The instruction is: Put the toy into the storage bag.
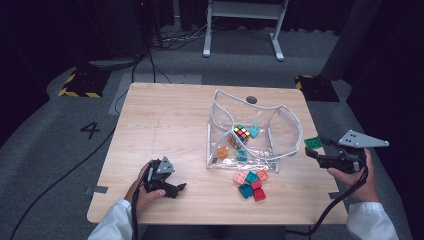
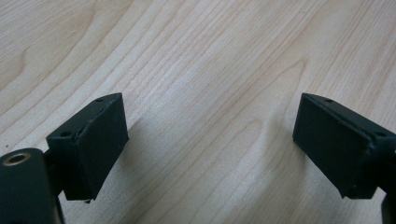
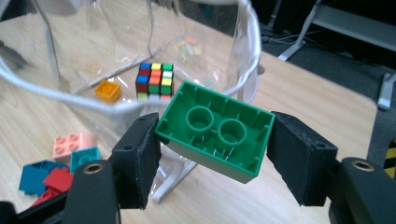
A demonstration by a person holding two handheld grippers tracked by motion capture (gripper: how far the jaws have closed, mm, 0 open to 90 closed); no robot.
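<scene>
- Green brick [image 3: 215,132], underside up with its two round sockets showing, sits clamped between the jaws of the right hand-held gripper [image 3: 214,154], raised off the tabletop [image 1: 165,115] at its right edge, just beside the clear bag [image 1: 287,127]
- Step in hand, as I judge it: carrying this brick to the bag; next it must clear the white-corded rim, then be let go inside
- Left hand-held gripper [image 2: 210,144] rests low near the front-left corner, jaws wide apart, holding nothing
</scene>
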